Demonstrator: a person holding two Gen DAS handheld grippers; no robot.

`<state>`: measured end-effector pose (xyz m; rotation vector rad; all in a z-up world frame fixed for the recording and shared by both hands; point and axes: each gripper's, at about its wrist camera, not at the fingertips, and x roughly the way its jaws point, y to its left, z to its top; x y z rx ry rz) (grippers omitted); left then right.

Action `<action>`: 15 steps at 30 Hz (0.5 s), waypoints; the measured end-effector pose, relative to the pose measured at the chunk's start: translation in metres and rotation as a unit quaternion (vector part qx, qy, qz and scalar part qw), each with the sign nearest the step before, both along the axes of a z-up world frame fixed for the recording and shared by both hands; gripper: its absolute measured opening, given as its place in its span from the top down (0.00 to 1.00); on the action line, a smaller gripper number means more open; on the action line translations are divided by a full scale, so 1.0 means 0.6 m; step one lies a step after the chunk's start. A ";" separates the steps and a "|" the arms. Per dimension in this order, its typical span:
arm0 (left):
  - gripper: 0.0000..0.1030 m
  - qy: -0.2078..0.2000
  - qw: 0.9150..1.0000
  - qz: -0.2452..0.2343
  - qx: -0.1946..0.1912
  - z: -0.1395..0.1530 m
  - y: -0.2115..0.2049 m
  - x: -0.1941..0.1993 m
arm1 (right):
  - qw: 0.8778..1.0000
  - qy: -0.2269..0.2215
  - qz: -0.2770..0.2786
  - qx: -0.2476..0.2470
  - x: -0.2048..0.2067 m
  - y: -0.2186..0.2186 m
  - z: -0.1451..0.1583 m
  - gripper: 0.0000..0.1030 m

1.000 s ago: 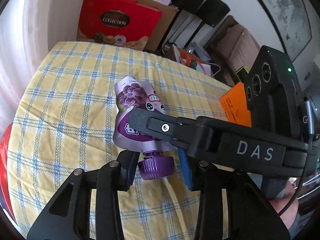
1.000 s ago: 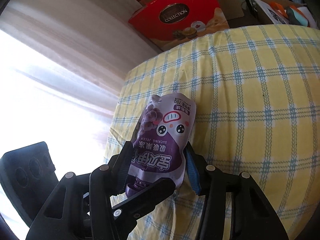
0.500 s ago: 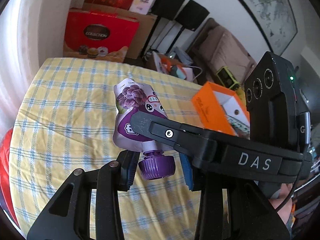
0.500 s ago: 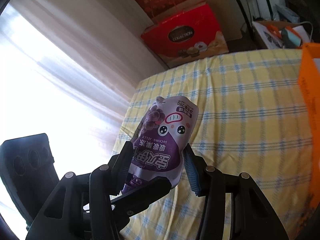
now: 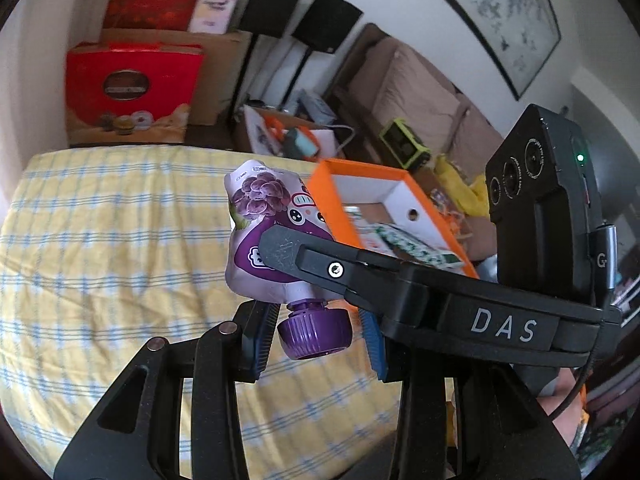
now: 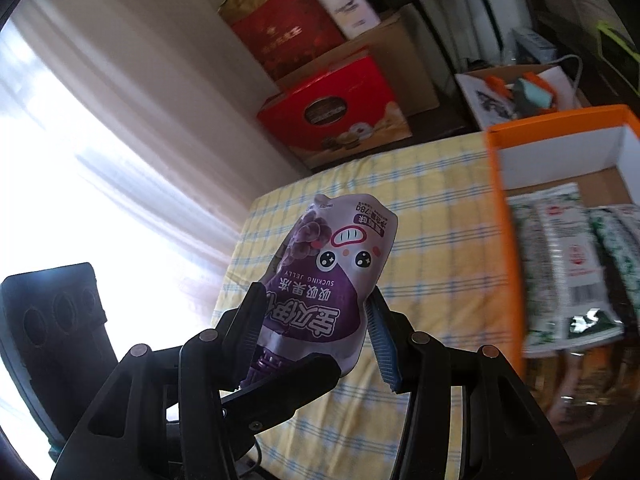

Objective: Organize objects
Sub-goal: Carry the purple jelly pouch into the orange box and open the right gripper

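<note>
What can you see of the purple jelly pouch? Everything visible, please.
The jelly pouch is a soft, glossy plastic spout pack, purple and white, printed with grapes, a cartoon face and "SUCKING JELLY". Its ribbed purple screw cap is on. It hangs in the air above the yellow checked tablecloth, spout toward the cameras. The left tongs clamp the cap, the right tongs squeeze the body. An orange box sits just behind it.

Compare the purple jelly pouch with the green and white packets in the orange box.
The jelly pouch is purple with a cartoon face; the packets are green and white. The jelly pouch bulges and has a screw cap; the packets are flat, capless. The jelly pouch is held in the air by the left gripper and right gripper; the packets lie in the orange box. Both are soft printed packs.
</note>
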<state>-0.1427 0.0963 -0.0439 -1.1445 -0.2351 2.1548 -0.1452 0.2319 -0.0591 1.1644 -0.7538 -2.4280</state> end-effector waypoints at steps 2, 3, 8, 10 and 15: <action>0.65 0.002 1.000 -0.012 -0.001 0.002 0.023 0.004 | 1.000 0.000 -0.010 0.001 0.009 0.021 0.002 0.50; 0.65 0.003 1.000 -0.018 -0.002 0.003 0.037 0.006 | 1.000 0.000 -0.015 0.001 0.012 0.032 0.002 0.50; 0.65 0.001 0.999 -0.048 -0.001 0.001 0.099 0.014 | 0.999 -0.004 -0.046 0.002 0.031 0.097 0.001 0.50; 0.65 0.001 0.998 -0.059 -0.002 0.000 0.122 0.016 | 0.998 -0.007 -0.055 0.001 0.034 0.120 -0.002 0.50; 0.65 -0.005 0.997 -0.079 -0.001 -0.009 0.172 0.016 | 0.997 -0.015 -0.076 0.001 0.043 0.170 -0.011 0.50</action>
